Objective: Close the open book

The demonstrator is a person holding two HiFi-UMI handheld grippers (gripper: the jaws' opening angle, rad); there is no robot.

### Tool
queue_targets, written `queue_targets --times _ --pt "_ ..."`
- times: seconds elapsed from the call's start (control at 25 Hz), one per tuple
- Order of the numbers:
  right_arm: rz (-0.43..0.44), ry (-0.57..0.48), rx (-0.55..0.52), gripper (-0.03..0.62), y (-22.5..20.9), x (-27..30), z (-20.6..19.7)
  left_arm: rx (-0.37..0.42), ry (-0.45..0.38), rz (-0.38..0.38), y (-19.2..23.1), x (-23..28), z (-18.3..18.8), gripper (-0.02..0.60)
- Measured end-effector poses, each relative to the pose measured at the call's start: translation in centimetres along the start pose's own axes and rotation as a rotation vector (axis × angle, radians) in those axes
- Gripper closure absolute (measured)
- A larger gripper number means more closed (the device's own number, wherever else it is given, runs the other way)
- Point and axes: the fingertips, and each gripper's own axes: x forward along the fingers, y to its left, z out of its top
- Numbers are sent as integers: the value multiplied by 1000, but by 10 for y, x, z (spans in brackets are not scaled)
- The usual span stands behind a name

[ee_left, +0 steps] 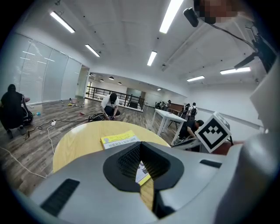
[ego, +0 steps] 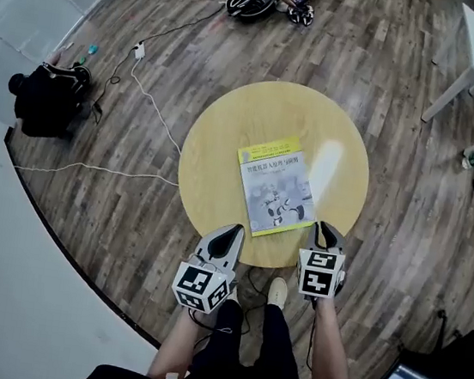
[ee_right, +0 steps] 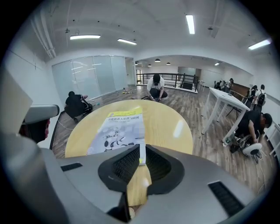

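On the wooden floor [ego: 113, 211] at far left a person in black [ego: 48, 99] crouches, with a white cable [ego: 156, 113] trailing toward the round yellow counter [ego: 223, 130]. The left hand-held gripper [ego: 234, 228] sits over the counter's near edge, its jaws pressed together with nothing between them. The book [ego: 276, 189] lies closed, cover up, on the near half of the counter, between the two tools. The right hand-held gripper [ego: 327, 228] is just beside the book's near right corner, its jaws a thin slit apart and empty.
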Motion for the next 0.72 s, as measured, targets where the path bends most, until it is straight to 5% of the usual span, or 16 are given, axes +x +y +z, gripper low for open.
queue_targets --times 0.28,0.56,0.72 --pt "1 -94 37 571 -15 -25 16 36 -18 -25 -23 4 13 578" --pt "241 -535 56 572 71 -162 174 118 -232 49 -26 -87 130 578" --pt "262 -633 14 572 109 -236 193 148 -341 46 -42 -149 175 578"
